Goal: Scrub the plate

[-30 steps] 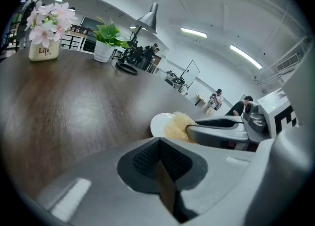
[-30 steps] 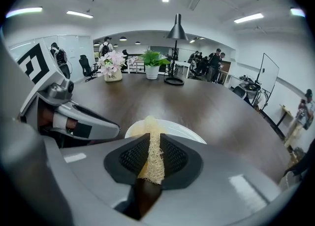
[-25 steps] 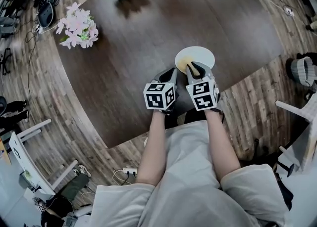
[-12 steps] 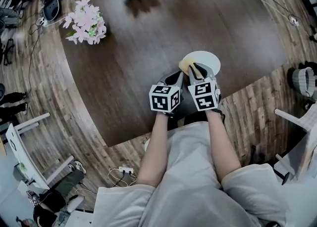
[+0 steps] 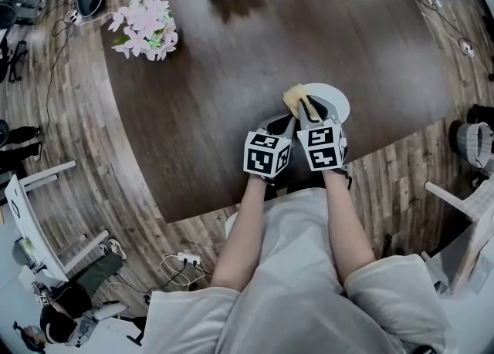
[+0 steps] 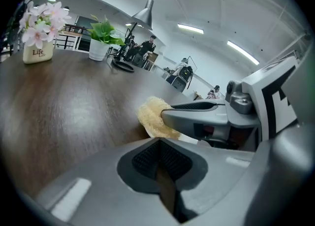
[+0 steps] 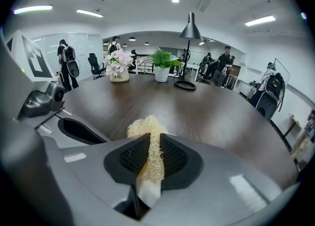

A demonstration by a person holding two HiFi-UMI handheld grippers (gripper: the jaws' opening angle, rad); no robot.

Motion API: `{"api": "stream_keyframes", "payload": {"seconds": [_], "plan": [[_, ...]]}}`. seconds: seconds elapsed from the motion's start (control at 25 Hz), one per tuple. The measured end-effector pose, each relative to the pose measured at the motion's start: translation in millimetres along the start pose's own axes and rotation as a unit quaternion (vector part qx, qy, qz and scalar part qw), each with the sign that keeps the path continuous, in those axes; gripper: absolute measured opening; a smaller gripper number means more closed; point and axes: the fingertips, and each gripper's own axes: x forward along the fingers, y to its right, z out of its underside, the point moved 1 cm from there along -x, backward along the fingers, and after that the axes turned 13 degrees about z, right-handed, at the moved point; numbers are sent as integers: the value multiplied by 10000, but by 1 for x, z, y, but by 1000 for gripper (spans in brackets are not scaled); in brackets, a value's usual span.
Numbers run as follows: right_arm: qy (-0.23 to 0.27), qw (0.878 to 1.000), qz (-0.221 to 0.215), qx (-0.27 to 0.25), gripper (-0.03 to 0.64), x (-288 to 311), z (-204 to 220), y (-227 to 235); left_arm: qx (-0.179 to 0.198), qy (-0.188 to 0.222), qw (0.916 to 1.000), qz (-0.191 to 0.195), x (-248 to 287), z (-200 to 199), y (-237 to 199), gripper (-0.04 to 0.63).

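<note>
Scrubber grip: the right gripper [image 7: 150,147] has its jaws clamped on a pale yellow fibrous loofah scrubber [image 7: 145,127]. A tuft stands out past the tips, probably so that fibre rather than plastic meets the dish.
Plate position: the round white plate [image 5: 332,100] lies on the dark brown wooden table [image 5: 231,75], close to its near edge and within the person's easy reach.
Scrubber position: in the head view it sits over the plate's left rim, which suggests the edge is being worked.
Left gripper: the left gripper [image 6: 158,157] has its jaws pressed together with nothing between them. It is low, just beside the plate's left side, perhaps ready to steady the plate.
Hidden from the right gripper view: the plate does not show, as the gripper's own body covers it.
Hidden from the left gripper view: only a white sliver of plate shows under the other gripper.
Hard to tell: whether the scrubber actually touches the plate, and whether the left gripper touches the rim. Both grippers cover the plate's near part in the head view.
</note>
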Motion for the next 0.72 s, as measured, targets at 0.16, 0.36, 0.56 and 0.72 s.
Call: {"api": "stream_keyframes", "payload": {"seconds": [0.16,0.36,0.56,0.72], "plan": [[12,10000,-14,16,83,2,-2,2,-94,-9,10000,-25,-1,0,-2,0],[7,10000,17,53,83,6,-1,10,-94,-34,9999,-12,0,0,-1,0],[-4,10000,28,65,83,8,-2,16,-112,-19,9999,4,1,-1,0,0],[-30,9999,113,88,83,9,-2,23,-102,-42,9999,46,0,0,0,0]]}}
